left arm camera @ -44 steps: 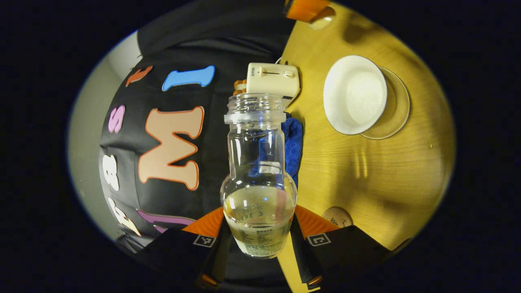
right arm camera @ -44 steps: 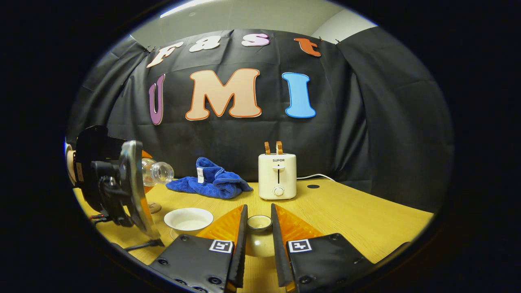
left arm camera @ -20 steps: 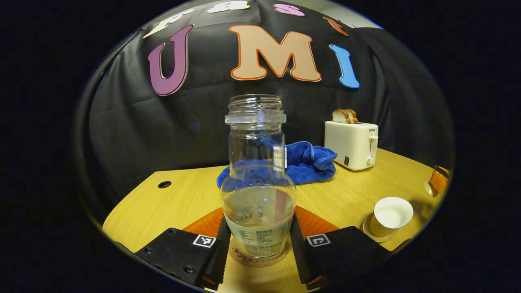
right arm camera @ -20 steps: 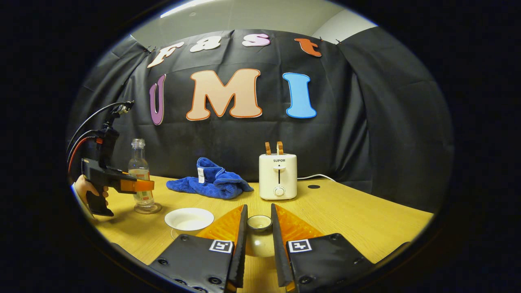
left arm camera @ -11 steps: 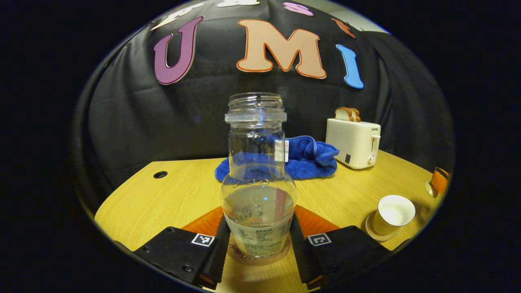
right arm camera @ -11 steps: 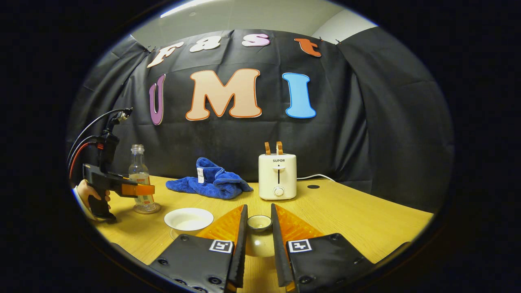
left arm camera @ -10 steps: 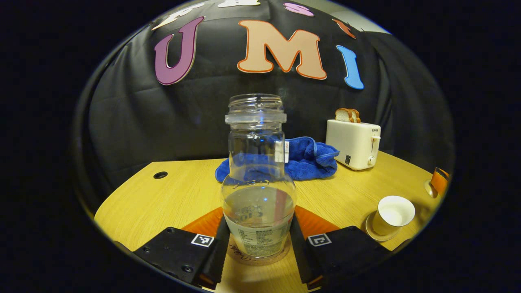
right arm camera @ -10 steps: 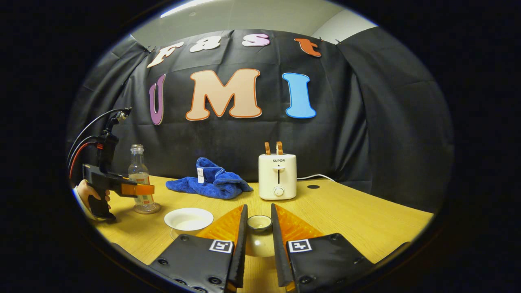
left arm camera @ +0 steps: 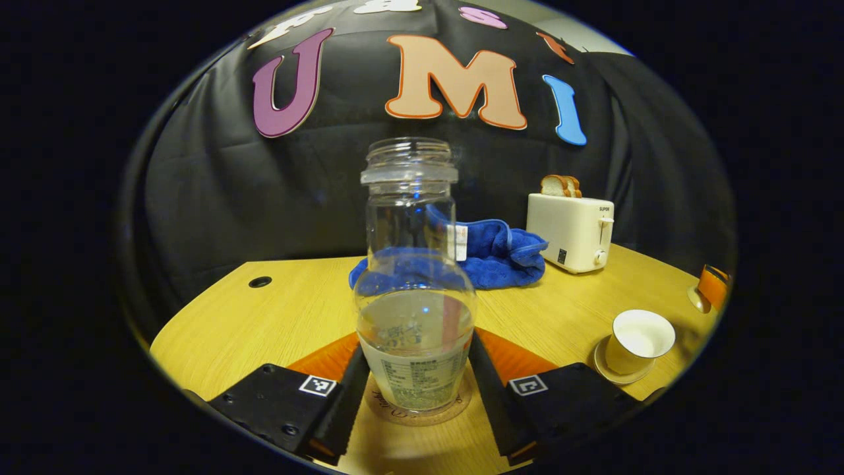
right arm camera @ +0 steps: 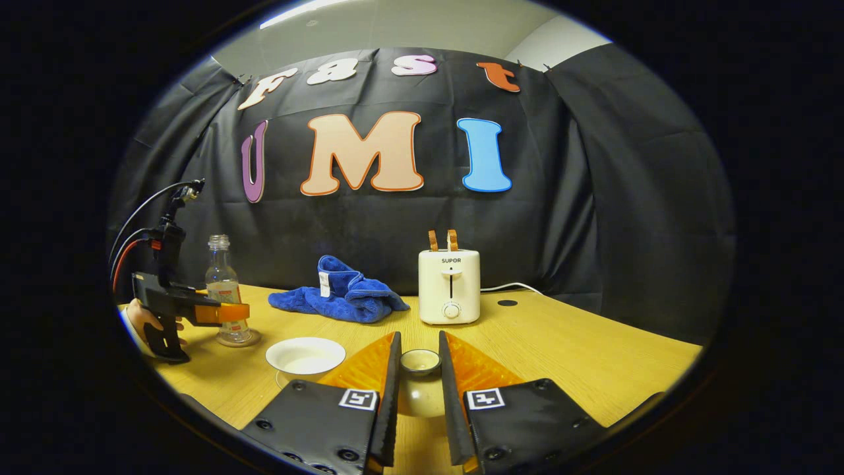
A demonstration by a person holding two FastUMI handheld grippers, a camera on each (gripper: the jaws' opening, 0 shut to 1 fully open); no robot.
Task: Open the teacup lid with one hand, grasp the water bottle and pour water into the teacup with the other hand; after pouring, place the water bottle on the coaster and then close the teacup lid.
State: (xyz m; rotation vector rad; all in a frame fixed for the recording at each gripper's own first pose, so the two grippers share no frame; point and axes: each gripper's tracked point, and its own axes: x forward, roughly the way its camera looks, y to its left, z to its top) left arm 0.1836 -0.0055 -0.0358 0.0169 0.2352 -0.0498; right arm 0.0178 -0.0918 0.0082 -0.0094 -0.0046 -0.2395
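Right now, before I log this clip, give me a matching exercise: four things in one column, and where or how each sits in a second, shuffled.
Things:
1. water bottle
2. teacup lid
3. teacup
4. bread slices

Places:
A. in the toaster
B. between the fingers of the right gripper
C. uncovered, on a saucer
D. upright on the coaster

Pairs: 1-D, 2-B, 3-C, 4-A
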